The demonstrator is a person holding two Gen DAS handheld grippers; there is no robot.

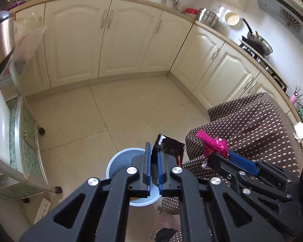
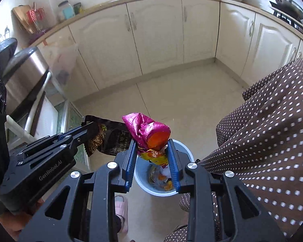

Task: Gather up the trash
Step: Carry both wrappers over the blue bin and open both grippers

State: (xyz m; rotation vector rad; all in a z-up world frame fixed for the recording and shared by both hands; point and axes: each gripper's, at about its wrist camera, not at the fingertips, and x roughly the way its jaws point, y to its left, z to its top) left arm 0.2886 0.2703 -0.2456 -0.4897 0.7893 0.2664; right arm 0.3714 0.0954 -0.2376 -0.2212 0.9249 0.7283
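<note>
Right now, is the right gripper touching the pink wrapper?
Touching. In the right wrist view, the right gripper has its blue pads pressed on both sides of the crumpled pink wrapper, held above the blue bin.

A: Where does the round pale-blue plastic bin (image 2: 186, 151) sit?

B: On the tiled floor (image 2: 181, 100), before the cream cabinets (image 2: 157, 30); trash lies in it.

A: And above it?

B: The crumpled pink foil wrapper (image 2: 149, 130). The flat dark snack bag (image 2: 109, 139) is to its left.
</note>
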